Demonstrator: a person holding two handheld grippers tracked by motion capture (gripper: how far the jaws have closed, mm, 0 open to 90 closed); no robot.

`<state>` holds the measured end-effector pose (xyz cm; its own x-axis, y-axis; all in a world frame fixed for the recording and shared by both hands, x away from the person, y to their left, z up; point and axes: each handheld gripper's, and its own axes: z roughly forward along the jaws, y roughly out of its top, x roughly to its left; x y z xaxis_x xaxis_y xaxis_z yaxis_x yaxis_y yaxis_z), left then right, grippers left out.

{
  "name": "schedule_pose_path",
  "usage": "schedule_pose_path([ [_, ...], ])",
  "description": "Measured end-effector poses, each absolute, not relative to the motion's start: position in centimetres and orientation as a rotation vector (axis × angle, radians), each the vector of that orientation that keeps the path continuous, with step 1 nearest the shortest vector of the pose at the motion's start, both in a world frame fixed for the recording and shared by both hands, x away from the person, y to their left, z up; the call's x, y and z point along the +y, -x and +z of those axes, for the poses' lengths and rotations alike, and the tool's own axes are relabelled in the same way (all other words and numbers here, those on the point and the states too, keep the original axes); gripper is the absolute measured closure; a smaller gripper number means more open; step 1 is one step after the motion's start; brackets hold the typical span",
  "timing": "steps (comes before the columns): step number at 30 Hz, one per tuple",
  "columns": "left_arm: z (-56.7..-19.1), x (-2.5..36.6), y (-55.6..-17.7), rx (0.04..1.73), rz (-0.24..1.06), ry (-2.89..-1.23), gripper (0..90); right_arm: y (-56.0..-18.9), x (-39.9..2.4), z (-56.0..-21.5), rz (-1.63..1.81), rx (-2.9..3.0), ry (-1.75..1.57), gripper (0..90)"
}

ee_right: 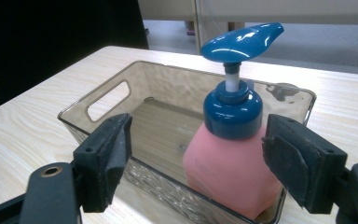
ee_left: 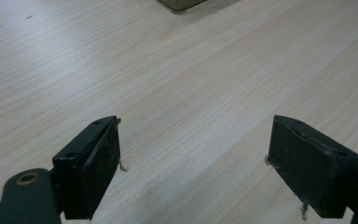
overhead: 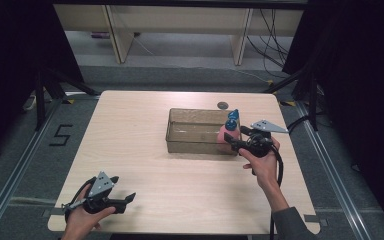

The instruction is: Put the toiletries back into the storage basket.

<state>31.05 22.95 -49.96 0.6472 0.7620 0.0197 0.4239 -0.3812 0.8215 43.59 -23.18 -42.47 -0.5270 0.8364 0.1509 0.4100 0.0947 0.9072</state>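
Observation:
A pink soap bottle (ee_right: 230,175) with a blue pump head (ee_right: 242,42) stands upright in the right end of a tinted clear bin (ee_right: 107,95). My right gripper (ee_right: 200,163) is open, with the bottle's body between its jaws. The right pad (ee_right: 303,168) sits close against the bottle and the left pad (ee_right: 105,158) stands well off it. From above, the right gripper (overhead: 236,137) reaches the bottle (overhead: 228,133) over the bin's (overhead: 195,111) near right corner. My left gripper (overhead: 125,188) hangs open over bare table (ee_left: 193,158) at the front left, nothing between its jaws.
A small dark round object (overhead: 223,105) lies on the table just behind the bin. The wooden table (overhead: 140,150) has a wide bare stretch between the two hands. Shelf legs (overhead: 117,37) and cables stand beyond its far edge.

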Motion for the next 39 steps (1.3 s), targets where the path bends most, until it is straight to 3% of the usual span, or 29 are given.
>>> schedule_pose_path([
  [39, -49.9, 22.9, -31.1, 0.92, 0.512, -2.029, 16.4, -41.5, -22.0, -43.0, 1.441, 2.044, -1.138, 24.1],
])
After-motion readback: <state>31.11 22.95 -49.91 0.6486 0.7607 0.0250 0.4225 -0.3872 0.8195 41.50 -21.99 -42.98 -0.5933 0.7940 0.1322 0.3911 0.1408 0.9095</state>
